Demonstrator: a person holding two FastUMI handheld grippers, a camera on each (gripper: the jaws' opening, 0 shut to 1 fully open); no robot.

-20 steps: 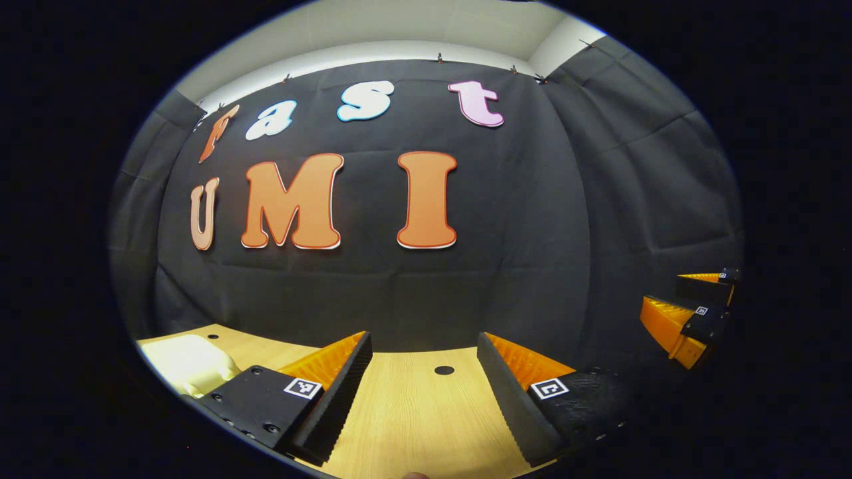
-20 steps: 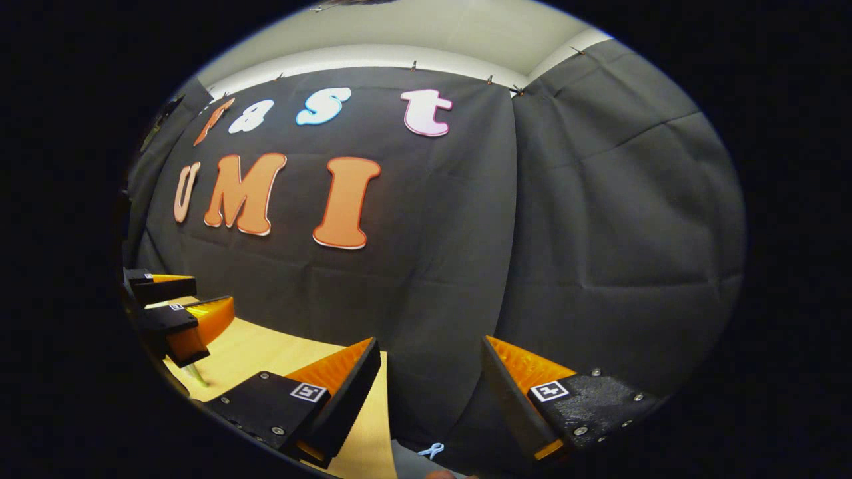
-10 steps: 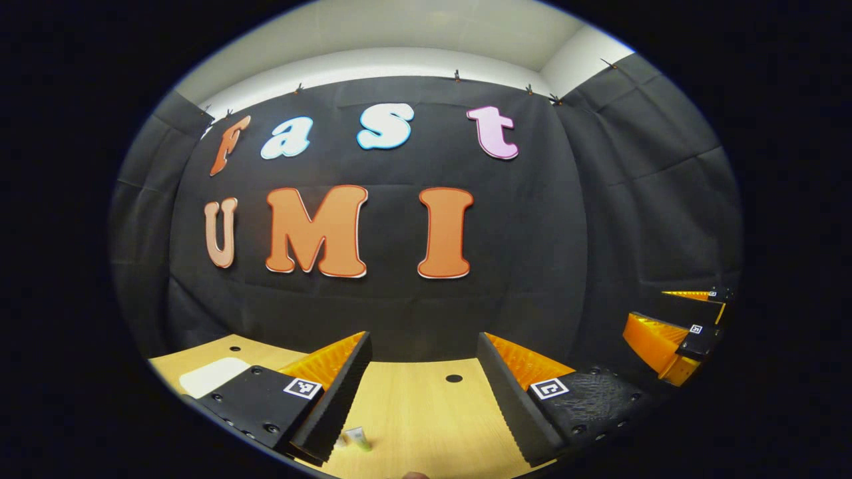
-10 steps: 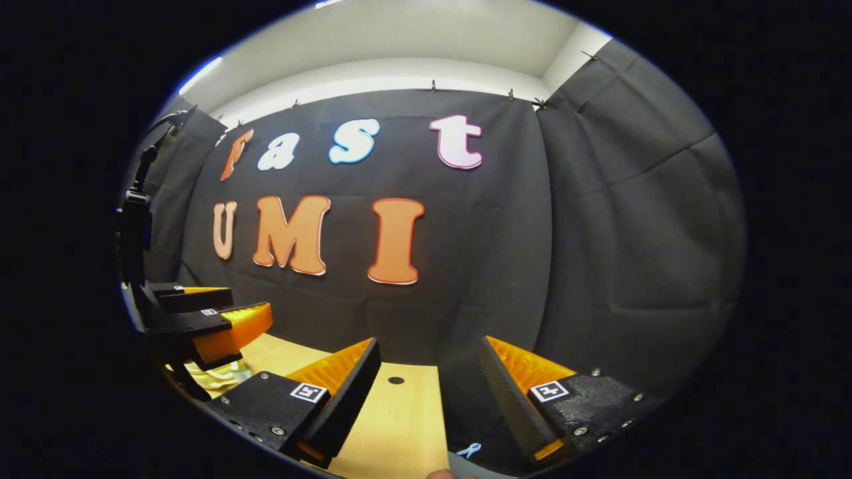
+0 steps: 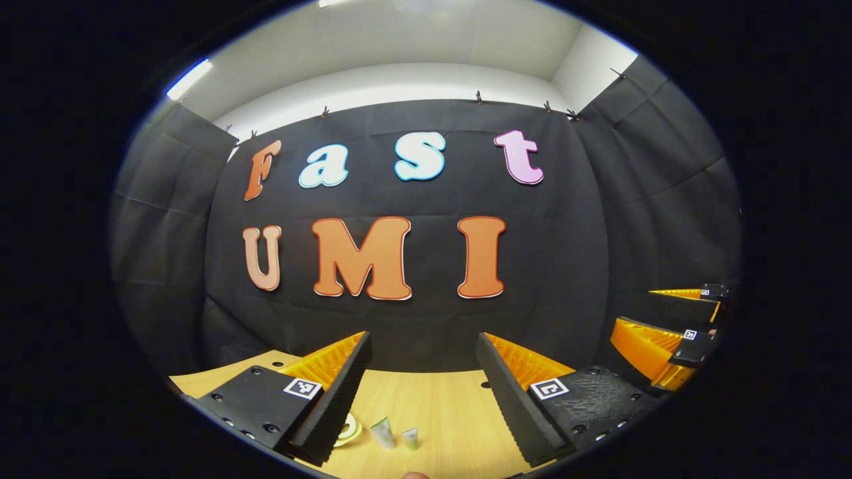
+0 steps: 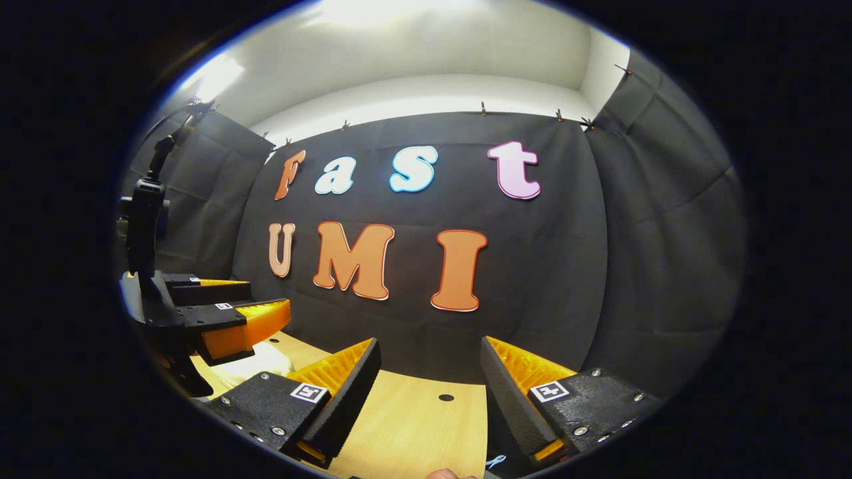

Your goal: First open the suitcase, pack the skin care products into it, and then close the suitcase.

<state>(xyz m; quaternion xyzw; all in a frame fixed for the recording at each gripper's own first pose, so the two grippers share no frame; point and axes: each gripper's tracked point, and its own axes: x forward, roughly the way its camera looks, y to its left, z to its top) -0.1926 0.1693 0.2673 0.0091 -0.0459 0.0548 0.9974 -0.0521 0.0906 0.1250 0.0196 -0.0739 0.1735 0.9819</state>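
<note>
Both grippers hang above the wooden table (image 5: 439,412) with fingers spread wide, grasping nothing — left gripper (image 5: 421,372), right gripper (image 6: 429,376). Two small skincare tubes (image 5: 383,432) stand near the left one's fingers.

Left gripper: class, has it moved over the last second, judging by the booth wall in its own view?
Yes. The left gripper has tilted upward: the wall sits lower and more ceiling shows.
</note>
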